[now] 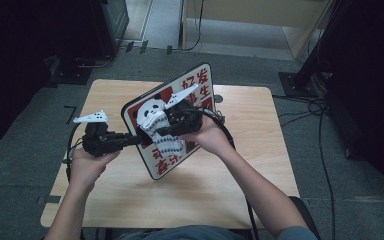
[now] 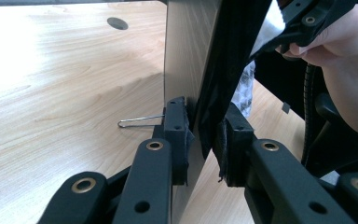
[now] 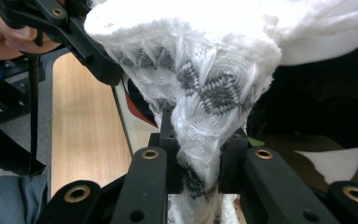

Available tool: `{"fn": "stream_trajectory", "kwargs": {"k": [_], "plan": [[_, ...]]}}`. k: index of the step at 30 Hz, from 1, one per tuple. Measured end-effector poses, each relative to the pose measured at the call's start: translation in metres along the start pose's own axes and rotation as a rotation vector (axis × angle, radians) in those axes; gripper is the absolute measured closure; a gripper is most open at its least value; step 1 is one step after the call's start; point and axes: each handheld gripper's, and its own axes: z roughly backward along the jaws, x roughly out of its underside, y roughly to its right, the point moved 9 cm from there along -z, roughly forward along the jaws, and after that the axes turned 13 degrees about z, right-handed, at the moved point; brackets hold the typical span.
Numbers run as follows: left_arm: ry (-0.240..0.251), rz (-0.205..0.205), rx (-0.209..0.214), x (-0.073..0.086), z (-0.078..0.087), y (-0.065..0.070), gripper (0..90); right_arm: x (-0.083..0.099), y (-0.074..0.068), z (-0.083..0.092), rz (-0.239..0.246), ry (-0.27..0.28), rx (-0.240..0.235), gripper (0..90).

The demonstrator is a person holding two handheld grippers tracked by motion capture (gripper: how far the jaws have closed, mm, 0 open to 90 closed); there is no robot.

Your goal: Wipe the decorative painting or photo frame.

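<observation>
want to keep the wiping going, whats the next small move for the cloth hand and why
Probably drag the right gripper with its bunched white cloth down across the panda sign. The cloth is pinched in its jaws against the printed face, while the left gripper clamps the sign's edge, holding it tilted up off the table.

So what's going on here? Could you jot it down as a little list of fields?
Setting: wooden table, a person seated at its near side
Work in hand: wiping a panda sign with a cloth
Sign: panda sign, red characters, held tilted, lower edge on the table
Left gripper: shut on the sign's edge, steadying it
Right gripper: shut on a bunched white and grey cloth, pressed against the sign's face
Also on the table: a thin wire clip behind the sign
</observation>
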Motion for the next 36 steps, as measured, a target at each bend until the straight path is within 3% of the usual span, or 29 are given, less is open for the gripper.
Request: {"fn": "stream_trajectory", "kwargs": {"k": [36], "plan": [[-0.035,-0.002,0.014,0.001,0.000,0.002,75.8,0.040,-0.011,-0.022,-0.039,-0.035,0.003,77.1]]}}
